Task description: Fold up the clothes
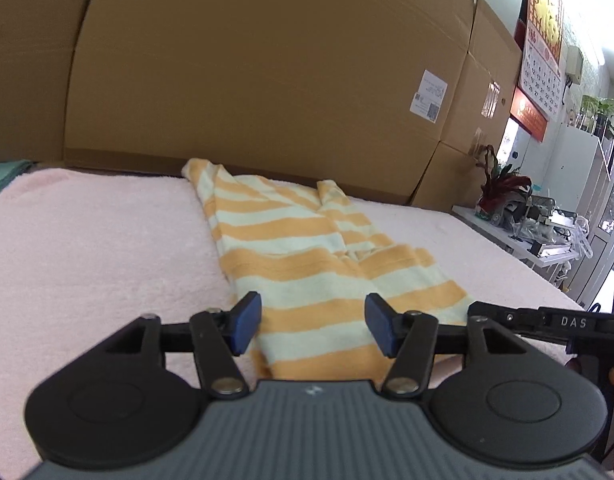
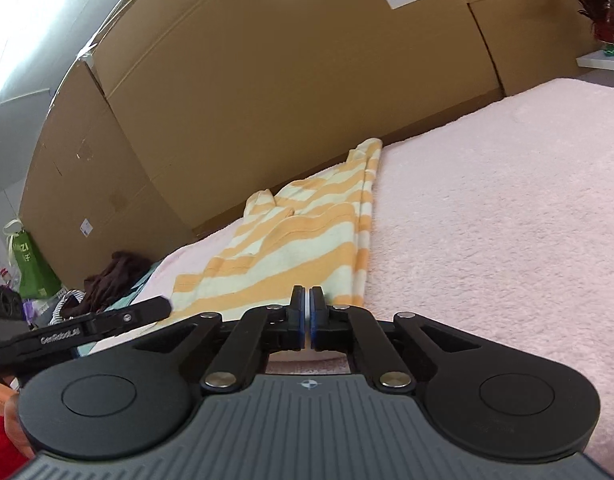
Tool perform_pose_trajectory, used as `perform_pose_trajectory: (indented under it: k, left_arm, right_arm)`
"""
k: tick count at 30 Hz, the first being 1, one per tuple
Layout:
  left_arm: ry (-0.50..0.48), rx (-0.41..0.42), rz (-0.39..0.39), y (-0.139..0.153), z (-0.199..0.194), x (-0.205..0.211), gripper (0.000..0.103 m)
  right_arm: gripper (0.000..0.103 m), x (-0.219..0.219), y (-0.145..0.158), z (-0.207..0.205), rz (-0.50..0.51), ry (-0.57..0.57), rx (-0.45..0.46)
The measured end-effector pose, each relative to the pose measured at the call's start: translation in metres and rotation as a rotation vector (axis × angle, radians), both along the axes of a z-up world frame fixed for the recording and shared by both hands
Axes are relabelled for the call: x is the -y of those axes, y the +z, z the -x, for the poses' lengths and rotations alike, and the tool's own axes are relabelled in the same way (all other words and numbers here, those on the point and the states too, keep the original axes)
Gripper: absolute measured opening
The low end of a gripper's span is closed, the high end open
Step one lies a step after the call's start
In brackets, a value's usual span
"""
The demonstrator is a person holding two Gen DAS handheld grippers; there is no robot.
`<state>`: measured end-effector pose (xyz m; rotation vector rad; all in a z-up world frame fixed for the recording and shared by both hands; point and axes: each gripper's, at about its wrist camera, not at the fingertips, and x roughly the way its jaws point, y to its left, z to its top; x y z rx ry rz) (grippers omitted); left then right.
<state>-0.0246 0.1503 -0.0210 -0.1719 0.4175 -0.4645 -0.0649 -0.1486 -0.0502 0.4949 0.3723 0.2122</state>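
An orange-and-cream striped shirt (image 1: 307, 264) lies lengthwise on a pink towel-covered surface (image 1: 87, 248), folded into a narrow strip. My left gripper (image 1: 313, 326) is open, and its blue pads (image 1: 247, 322) straddle the shirt's near hem without pressing it. In the right wrist view the same shirt (image 2: 299, 248) runs away from me. My right gripper (image 2: 309, 310) is shut at the near hem by the shirt's right edge, with a thin pale sliver of cloth between the pads. Each view shows the other gripper at its side: the right gripper (image 1: 547, 322) and the left gripper (image 2: 107, 320).
Tall cardboard boxes (image 1: 267, 80) wall off the far side of the surface. A white shelf with a red-leaved plant (image 1: 503, 184) and clutter stands at the right. Dark clothes (image 2: 111, 280) and a green bag (image 2: 31, 264) lie off the left end.
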Motion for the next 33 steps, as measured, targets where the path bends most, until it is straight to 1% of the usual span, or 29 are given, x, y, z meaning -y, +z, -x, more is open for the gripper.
perform_pose_trajectory:
  k: [1, 3, 4, 6, 7, 8, 10, 11, 12, 13, 15, 16, 17, 18, 19, 20, 21, 22, 23, 26, 27, 29, 31, 32, 33]
  left_arm:
    - [-0.016, 0.009, 0.021, -0.001, 0.009, -0.004, 0.060]
    - [-0.062, 0.022, 0.077, -0.003, 0.025, -0.008, 0.060]
    - [-0.084, 0.031, 0.084, -0.005, 0.030, -0.004, 0.060]
    - [-0.128, 0.054, 0.068, -0.010, 0.036, 0.011, 0.064]
    - [-0.124, 0.050, 0.033, -0.014, 0.036, 0.020, 0.064]
    - [-0.109, 0.031, -0.010, -0.019, 0.032, 0.026, 0.058]
    - [-0.115, 0.043, -0.031, -0.024, 0.031, 0.024, 0.058]
    - [-0.120, 0.045, -0.031, -0.025, 0.032, 0.021, 0.058]
    - [-0.123, 0.037, -0.024, -0.025, 0.032, 0.016, 0.058]
    - [-0.119, 0.027, -0.009, -0.025, 0.032, 0.012, 0.057]
    - [-0.104, 0.005, 0.026, -0.024, 0.034, 0.002, 0.057]
    - [-0.090, 0.004, 0.040, -0.023, 0.036, -0.002, 0.058]
    - [-0.071, 0.022, 0.042, -0.021, 0.040, -0.004, 0.061]
    - [-0.049, 0.047, 0.039, -0.019, 0.045, -0.006, 0.066]
    - [-0.031, 0.080, 0.039, -0.017, 0.050, -0.008, 0.074]
    - [-0.015, 0.108, 0.050, -0.015, 0.053, -0.012, 0.082]
    - [0.001, 0.129, 0.067, -0.015, 0.055, -0.017, 0.086]
    - [0.013, 0.127, 0.077, -0.016, 0.054, -0.021, 0.088]
    - [0.014, 0.096, 0.078, -0.017, 0.050, -0.023, 0.087]
    - [0.002, 0.041, 0.027, -0.024, 0.041, -0.016, 0.086]
    - [-0.004, 0.030, -0.001, -0.026, 0.039, -0.011, 0.086]
    - [-0.021, 0.026, -0.014, -0.028, 0.035, -0.005, 0.086]
    - [-0.044, 0.013, 0.024, -0.029, 0.030, -0.005, 0.086]
    - [-0.052, 0.004, 0.051, -0.030, 0.027, -0.007, 0.086]
    - [-0.054, -0.006, 0.081, -0.031, 0.024, -0.009, 0.086]
  right_arm:
    - [0.010, 0.001, 0.003, 0.006, 0.012, -0.013, 0.015]
    - [0.019, -0.004, 0.009, 0.020, 0.063, -0.037, 0.077]
    - [0.020, -0.008, 0.009, 0.022, 0.068, -0.025, 0.089]
    - [0.020, -0.017, 0.008, 0.020, 0.069, 0.017, 0.101]
    - [0.020, -0.023, 0.006, 0.018, 0.079, 0.042, 0.093]
    - [0.020, -0.024, 0.004, 0.016, 0.099, 0.041, 0.087]
    - [0.017, -0.028, 0.000, 0.013, 0.140, 0.036, 0.074]
    - [0.017, -0.029, -0.002, 0.012, 0.161, 0.034, 0.068]
    - [0.015, -0.027, -0.002, 0.013, 0.161, 0.031, 0.065]
    - [0.011, -0.023, -0.002, 0.015, 0.165, 0.025, 0.064]
    - [0.009, -0.019, -0.002, 0.021, 0.174, 0.016, 0.063]
    - [0.009, -0.019, -0.001, 0.024, 0.183, 0.014, 0.061]
    - [0.010, -0.020, 0.000, 0.027, 0.192, 0.013, 0.059]
    - [0.016, -0.022, 0.002, 0.030, 0.206, 0.008, 0.058]
    - [0.029, -0.022, 0.004, 0.034, 0.222, 0.001, 0.065]
    - [0.037, -0.023, 0.006, 0.037, 0.240, -0.014, 0.075]
    - [0.050, -0.022, 0.007, 0.040, 0.265, -0.021, 0.083]
    - [0.051, -0.021, 0.007, 0.043, 0.290, -0.028, 0.091]
    - [0.051, -0.019, 0.007, 0.045, 0.302, -0.018, 0.095]
    - [0.051, -0.014, 0.005, 0.047, 0.311, 0.002, 0.089]
    - [0.051, -0.016, 0.004, 0.045, 0.331, 0.011, 0.090]
    - [0.051, -0.020, 0.001, 0.041, 0.372, 0.028, 0.091]
    - [0.051, -0.024, 0.000, 0.037, 0.413, 0.047, 0.098]
    - [0.051, -0.025, -0.001, 0.034, 0.414, 0.057, 0.099]
    - [0.051, -0.022, -0.001, 0.031, 0.386, 0.072, 0.094]
